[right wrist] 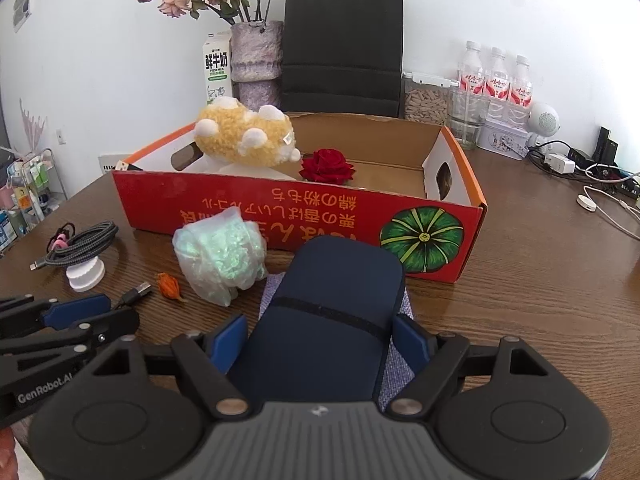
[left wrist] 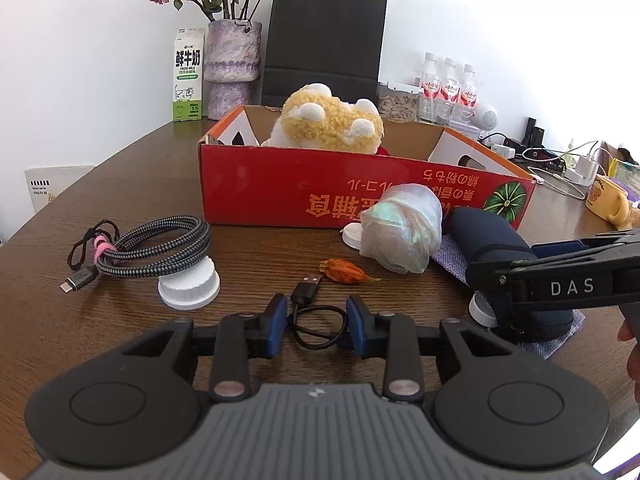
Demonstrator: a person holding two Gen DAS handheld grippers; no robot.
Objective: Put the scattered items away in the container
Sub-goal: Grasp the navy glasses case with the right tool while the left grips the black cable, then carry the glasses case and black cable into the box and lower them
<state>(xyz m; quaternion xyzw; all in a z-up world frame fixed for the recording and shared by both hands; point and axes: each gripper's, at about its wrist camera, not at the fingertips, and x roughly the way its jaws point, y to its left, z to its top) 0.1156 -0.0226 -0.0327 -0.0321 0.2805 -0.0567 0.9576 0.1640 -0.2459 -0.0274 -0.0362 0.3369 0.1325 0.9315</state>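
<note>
Both pads of right claw (right wrist: 320, 340) flank the navy pouch (right wrist: 332, 304).

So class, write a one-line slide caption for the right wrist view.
Right hand-held gripper straddles a navy pouch before the red box holding a plush toy and rose.

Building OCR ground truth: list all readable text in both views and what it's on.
"DAS": right gripper
"GenRobot.AI": left gripper
"鲜牛奶", "FRESH MILK": milk carton; its smaller print is too small to read
Red box: large print, upside down and partly hidden; not reliably readable
Bottles: red labels, blurred
White sheet: too small
</note>
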